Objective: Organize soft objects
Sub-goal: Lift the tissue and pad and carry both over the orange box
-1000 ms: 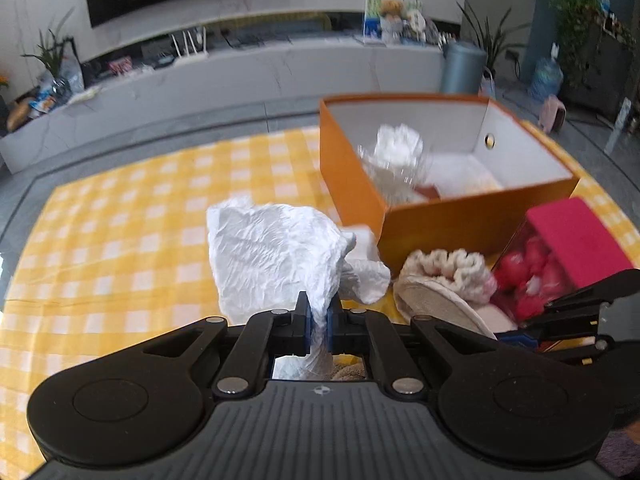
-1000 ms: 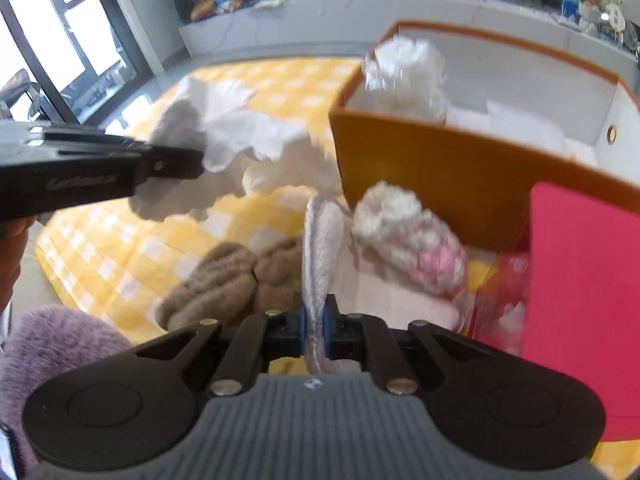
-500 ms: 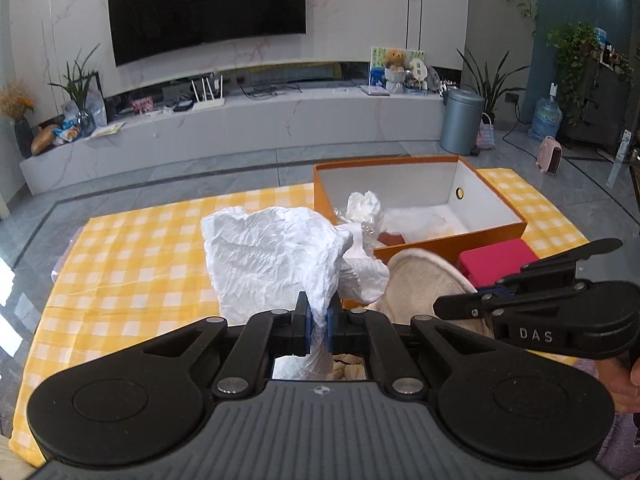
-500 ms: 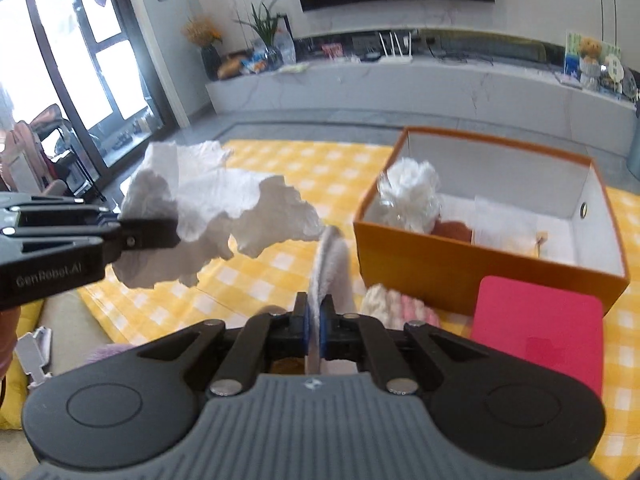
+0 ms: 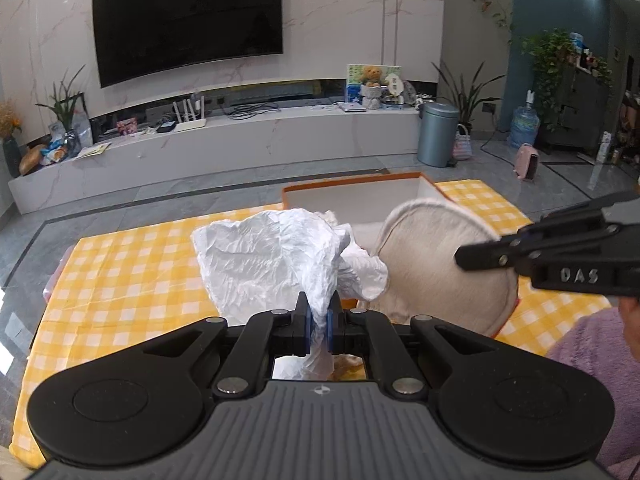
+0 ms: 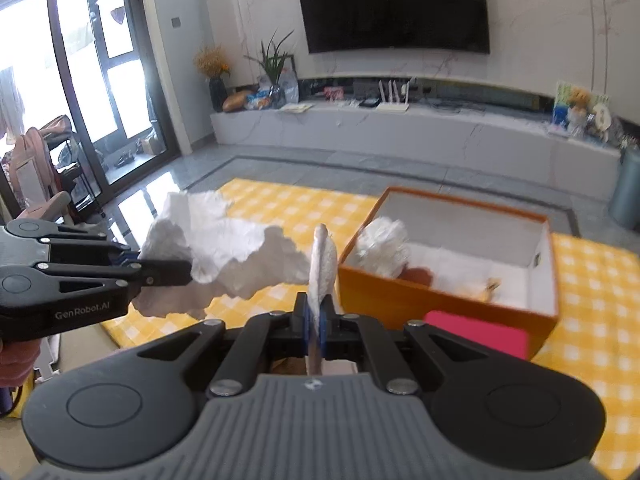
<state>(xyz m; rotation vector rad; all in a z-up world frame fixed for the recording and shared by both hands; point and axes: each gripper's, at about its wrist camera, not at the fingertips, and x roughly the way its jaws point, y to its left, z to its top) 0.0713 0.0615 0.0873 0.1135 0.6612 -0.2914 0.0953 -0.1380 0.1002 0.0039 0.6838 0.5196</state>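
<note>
A crumpled sheet of white paper (image 5: pixel 276 256) hangs in the air above a yellow-checked cloth (image 5: pixel 132 280), pinched at its lower edge by the left hand-held gripper (image 5: pixel 317 322), whose blue-padded jaws are closed on it. The paper is deeply creased and bunched, flaring wide above the jaws. Just beside it, to the right, a round beige slipper sole (image 5: pixel 436 264) with pale stitched edging is held aloft by the right hand-held gripper (image 6: pixel 316 326), its jaws clamped on the sole's edge.

Behind both lies an open orange box (image 6: pixel 404 300) with a white lining, resting on the cloth. In it sit a white ruffled bundle (image 6: pixel 386 246) and some brownish items too blurred to identify. A pink flat-topped object (image 6: pixel 478 332) lies against the box's near wall. A wall-mounted television (image 5: pixel 188 20) and a long white media console (image 5: pixel 240 148) fill the background.

From the left wrist camera, the paper and sole hide most of the box, showing only its far rim; a purple fuzzy sleeve (image 5: pixel 592 380) appears at lower right. The right wrist camera sees the sole edge-on as a thin strip, and shows the box's interior openly.
</note>
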